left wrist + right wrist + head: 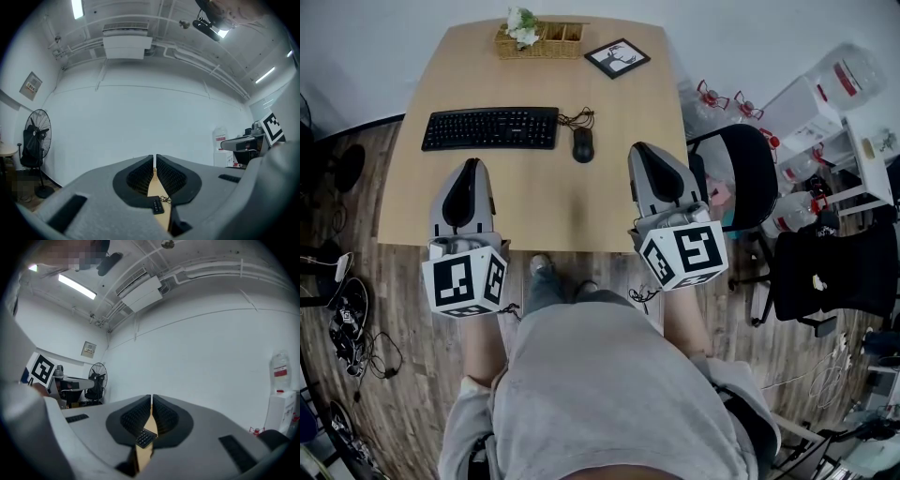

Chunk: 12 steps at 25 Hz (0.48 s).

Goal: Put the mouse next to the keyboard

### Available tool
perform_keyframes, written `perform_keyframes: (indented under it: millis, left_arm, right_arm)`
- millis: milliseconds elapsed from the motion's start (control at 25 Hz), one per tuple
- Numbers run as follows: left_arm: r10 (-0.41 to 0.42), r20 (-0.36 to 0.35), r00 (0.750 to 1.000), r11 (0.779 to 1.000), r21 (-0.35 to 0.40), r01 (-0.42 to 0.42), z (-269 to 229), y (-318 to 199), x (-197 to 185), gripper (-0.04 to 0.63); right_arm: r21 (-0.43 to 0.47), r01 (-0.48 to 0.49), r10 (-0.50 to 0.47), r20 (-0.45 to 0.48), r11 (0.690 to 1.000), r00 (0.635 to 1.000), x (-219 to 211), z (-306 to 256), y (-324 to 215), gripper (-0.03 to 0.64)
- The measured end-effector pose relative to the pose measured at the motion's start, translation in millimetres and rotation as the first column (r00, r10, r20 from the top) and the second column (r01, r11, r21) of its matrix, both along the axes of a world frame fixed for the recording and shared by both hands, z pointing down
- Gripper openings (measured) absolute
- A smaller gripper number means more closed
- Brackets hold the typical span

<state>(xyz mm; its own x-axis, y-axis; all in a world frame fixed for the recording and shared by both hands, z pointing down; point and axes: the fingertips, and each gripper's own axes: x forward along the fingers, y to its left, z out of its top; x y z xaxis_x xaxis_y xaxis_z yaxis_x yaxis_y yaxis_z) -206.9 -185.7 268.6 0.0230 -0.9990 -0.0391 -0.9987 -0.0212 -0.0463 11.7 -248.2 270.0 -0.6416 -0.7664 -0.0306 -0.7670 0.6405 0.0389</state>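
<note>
The mouse [583, 144], a small black oval with a thin black cord [577, 118] bunched in a loose tangle behind it, is seen lying on the wooden desk [544, 211] just beside the right end of the black keyboard [490, 128], a narrow gap being left between them. The left tool [471, 167] is held clenched and empty on the near side of the keyboard. The right tool [639, 152] is likewise clenched on nothing, to the keyboard's right, past the mouse.
</note>
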Motion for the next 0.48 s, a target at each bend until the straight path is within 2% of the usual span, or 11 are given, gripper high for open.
perform_keyframes:
  millis: [480]
  left_arm:
    - [-0.004, 0.000, 1.000, 1.000, 0.002, 0.004, -1.6, -4.1, -4.8, 0.025]
  right_arm:
    - [-0.001, -0.004, 0.004, 0.013, 1.000, 1.000, -3.6, -2.2, -4.7, 0.015]
